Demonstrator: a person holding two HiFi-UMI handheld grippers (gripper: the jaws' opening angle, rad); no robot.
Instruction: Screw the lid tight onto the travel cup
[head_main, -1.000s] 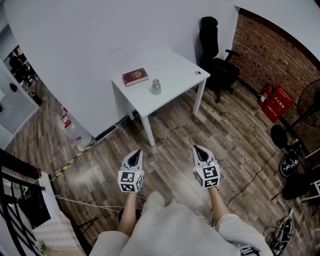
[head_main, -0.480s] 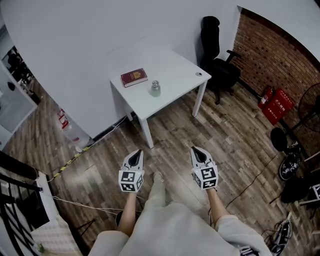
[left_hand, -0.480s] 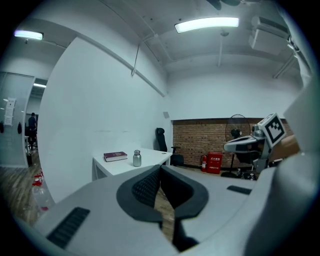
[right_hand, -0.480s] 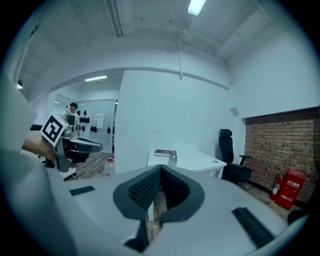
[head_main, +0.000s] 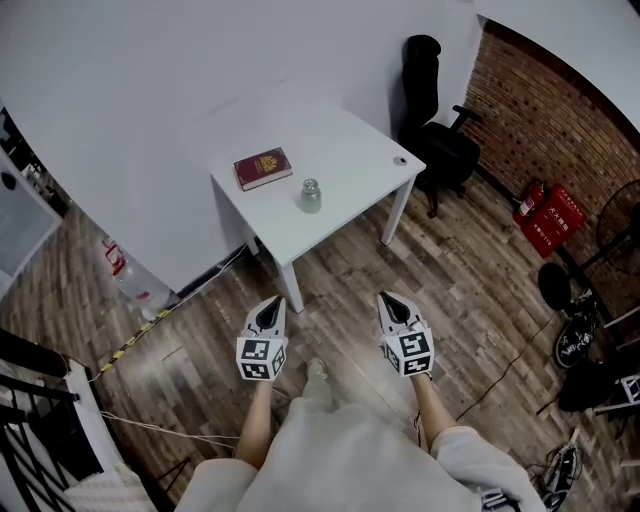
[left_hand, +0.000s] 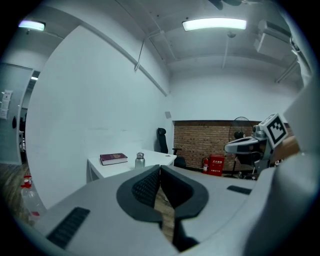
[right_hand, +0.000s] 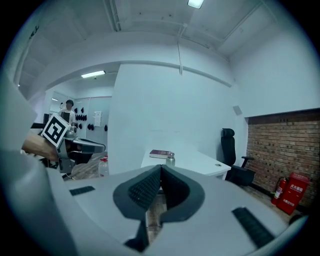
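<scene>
Only the approach seems in hand; the left gripper and right gripper have jaws together, empty; the travel cup stands toward the white table's near corner, well apart; next, reach it and open.

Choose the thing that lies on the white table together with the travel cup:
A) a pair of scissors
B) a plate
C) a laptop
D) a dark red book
D: a dark red book lies flat on the white table, a little apart from the travel cup.
</scene>
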